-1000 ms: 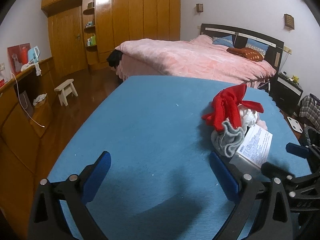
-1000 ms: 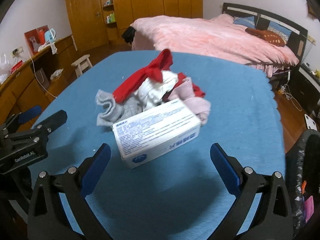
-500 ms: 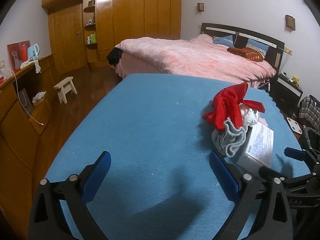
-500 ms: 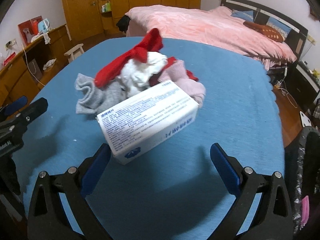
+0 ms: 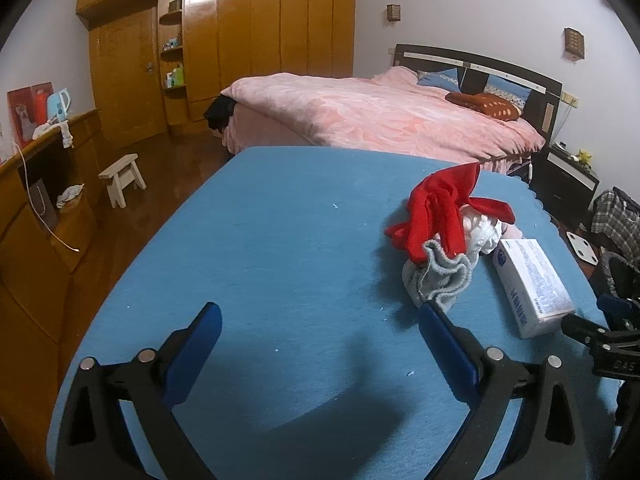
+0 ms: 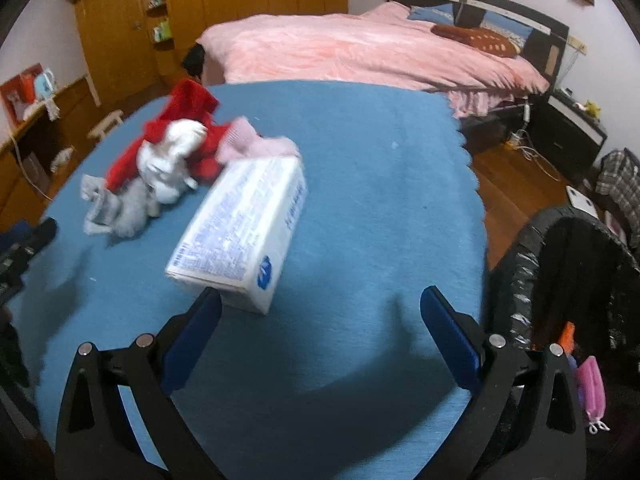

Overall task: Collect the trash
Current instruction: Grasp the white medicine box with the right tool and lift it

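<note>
**Both grippers spread wide above the blue table, box and sock pile ahead**

I hold my left gripper (image 5: 318,338) over the near part of the blue table (image 5: 256,264) with its fingers spread wide apart and nothing between them. My right gripper (image 6: 320,322) is likewise spread wide and holds nothing; its left fingertip sits just beside the near corner of the white box (image 6: 244,236), though I cannot tell whether it touches.

The white box lies flat on the table, printed with blue text and a round blue mark on its near end. In the left wrist view the same box (image 5: 530,286) lies at the right side of the table, near the edge, with the tip of my right gripper showing just beyond it at the frame's right border.

Touching the far end of the box is a heap of socks (image 6: 168,164): red ones on top, a white one in the middle, a grey one (image 5: 440,280) at the near left, and a pink one (image 6: 248,140) against the box's far corner.

To the right of the table, close to my right gripper, stands a bin lined with a black bag (image 6: 560,280); small coloured items show inside near its rim, one pink and one orange.

Beyond the table stands a bed with a pink cover (image 5: 380,116), and a wooden wardrobe (image 5: 240,40) fills the far left wall.
</note>
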The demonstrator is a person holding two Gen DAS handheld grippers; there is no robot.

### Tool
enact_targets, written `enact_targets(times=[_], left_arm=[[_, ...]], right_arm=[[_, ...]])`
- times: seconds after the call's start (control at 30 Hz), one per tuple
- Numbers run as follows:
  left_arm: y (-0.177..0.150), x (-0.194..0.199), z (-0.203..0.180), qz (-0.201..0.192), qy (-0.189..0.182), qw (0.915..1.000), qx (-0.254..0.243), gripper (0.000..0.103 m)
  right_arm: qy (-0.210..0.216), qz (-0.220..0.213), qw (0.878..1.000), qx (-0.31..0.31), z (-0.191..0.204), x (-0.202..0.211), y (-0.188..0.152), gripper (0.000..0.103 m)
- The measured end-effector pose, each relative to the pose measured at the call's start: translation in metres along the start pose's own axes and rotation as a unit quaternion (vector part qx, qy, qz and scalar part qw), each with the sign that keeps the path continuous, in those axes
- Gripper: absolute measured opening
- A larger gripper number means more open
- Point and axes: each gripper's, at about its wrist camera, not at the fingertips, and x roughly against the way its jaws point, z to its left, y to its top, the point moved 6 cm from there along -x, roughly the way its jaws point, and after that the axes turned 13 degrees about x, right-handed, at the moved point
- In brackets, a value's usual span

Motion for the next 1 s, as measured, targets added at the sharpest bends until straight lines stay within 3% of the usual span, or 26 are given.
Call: enact_targets(times=[0.17, 0.33, 0.67, 1.0], left_arm=[[0.001, 0.002, 0.004, -0.001, 0.001, 1.0000, 0.004, 0.097], [0.004, 0.001, 0.005, -0.001, 0.001, 0.9999, 0.010, 0.097], [0.007, 0.000, 0.003, -0.002, -0.003, 0.9999, 0.011, 0.097], [0.008, -0.001, -0.009, -0.001, -0.008, 1.0000, 0.003, 0.097]], right_arm=[[0.023, -0.010, 1.000, 0.001, 0.016, -0.002, 0.018, 0.097], [0.005, -0.005, 1.000, 0.006, 0.022, -0.015, 0.033, 0.097], [-0.023, 0.012, 1.000, 0.004, 0.008, -0.026, 0.027, 0.097], [0.003, 0.009, 1.000, 0.000, 0.011, -0.037, 0.034, 0.097]])
